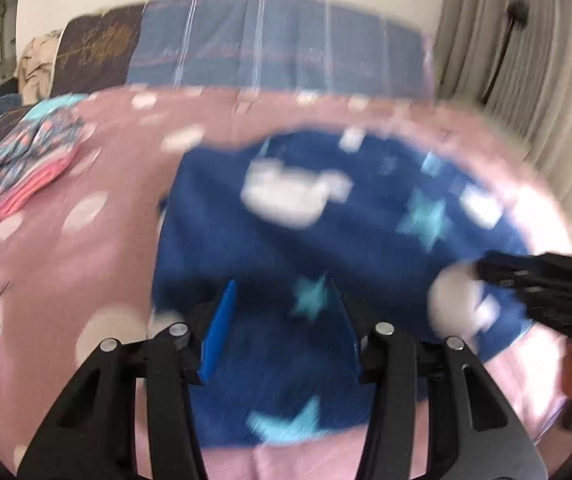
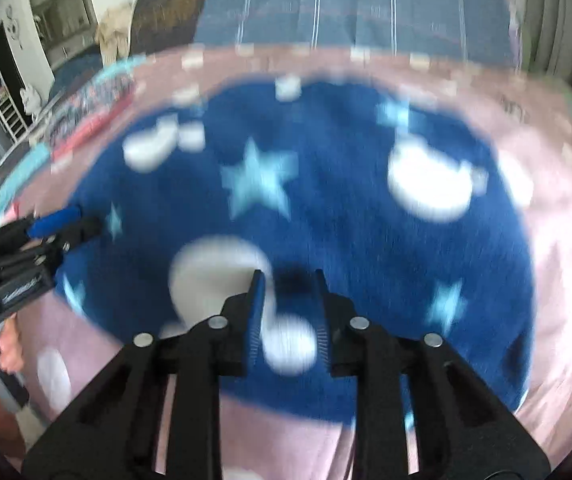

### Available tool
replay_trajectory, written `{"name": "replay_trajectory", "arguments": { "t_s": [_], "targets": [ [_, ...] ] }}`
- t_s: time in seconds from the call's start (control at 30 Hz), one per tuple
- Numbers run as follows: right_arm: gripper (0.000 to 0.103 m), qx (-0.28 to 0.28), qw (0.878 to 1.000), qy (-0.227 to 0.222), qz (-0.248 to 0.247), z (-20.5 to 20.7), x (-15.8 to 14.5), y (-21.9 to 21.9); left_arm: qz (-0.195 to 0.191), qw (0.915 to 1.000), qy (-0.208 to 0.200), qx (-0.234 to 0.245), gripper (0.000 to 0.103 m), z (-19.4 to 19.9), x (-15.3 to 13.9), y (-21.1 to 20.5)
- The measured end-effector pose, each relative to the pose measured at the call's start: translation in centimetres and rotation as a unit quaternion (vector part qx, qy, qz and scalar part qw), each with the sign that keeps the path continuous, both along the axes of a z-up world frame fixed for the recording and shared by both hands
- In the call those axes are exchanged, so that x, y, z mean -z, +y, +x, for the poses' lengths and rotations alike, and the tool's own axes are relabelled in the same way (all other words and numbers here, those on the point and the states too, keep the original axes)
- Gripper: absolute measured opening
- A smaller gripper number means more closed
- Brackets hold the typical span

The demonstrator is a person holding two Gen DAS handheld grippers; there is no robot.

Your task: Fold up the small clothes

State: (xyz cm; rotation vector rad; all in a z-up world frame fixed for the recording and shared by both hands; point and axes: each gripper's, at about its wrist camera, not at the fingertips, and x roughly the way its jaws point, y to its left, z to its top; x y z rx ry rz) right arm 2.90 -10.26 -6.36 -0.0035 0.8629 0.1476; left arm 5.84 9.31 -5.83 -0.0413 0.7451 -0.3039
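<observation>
A folded stack of patterned clothes [image 1: 33, 160] sits left on the pink dotted bed sheet [image 1: 85, 248]. The fuzzy blue star-printed garment [image 2: 326, 208] lies flat mid-bed under both spread, empty tools: left tool [image 1: 281, 312], right tool [image 2: 288, 292].

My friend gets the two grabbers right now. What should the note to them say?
Left gripper: open, holding nothing, over the near edge of the blue star garment.
Right gripper: open, holding nothing, over the same garment.
The garment lies spread on the pink bedspread; the pictures are blurred, so I cannot tell how far it is folded.
A pile of patterned clothes sits at the far left of the bed.
Left to do: probably grab the near edge and fold the blue one.
</observation>
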Motion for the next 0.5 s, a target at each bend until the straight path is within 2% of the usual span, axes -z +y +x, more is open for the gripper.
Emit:
{"name": "replay_trajectory", "arguments": {
  "t_s": [0.07,0.1,0.13,0.17,0.2,0.3,0.37,0.47,0.5],
  "targets": [
    [0.025,0.002,1.0,-0.027,-0.013,1.4,-0.5,0.8,0.001,0.9999,-0.007,0.008,0.048,1.5,0.1,-0.6],
    [0.025,0.007,1.0,-0.01,-0.013,2.7,0.6,1.0,0.015,0.9998,0.014,0.006,0.048,2.4,1.2,-0.9],
    [0.025,0.013,0.999,0.03,-0.009,4.1,2.3,1.0,0.032,0.998,0.054,0.0,0.048,3.7,3.4,-1.2],
    [0.025,0.018,0.998,0.059,0.008,5.0,4.0,0.7,0.034,0.9974,0.063,0.002,0.048,4.2,4.9,-1.2],
    [0.024,0.029,0.998,0.051,0.028,5.3,4.7,0.2,0.045,0.9983,0.037,0.008,0.048,3.7,5.2,-1.4],
    [0.023,0.023,0.998,0.064,0.015,5.3,2.6,0.5,0.072,0.9971,0.025,0.012,0.048,2.7,4.3,-2.2],
    [0.019,0.022,0.998,0.052,0.038,6.0,0.4,0.3,0.059,0.9978,0.028,0.013,0.048,2.8,3.8,-2.1],
    [0.019,0.031,0.999,-0.022,0.001,9.1,-3.3,1.0,0.015,0.9992,0.035,0.01,0.049,3.4,2.8,-1.4],
    [0.02,0.035,0.999,-0.022,0.0,10.7,-3.5,1.1,0.011,0.9992,0.037,0.007,0.051,3.7,2.8,-1.3]
  ]
}}
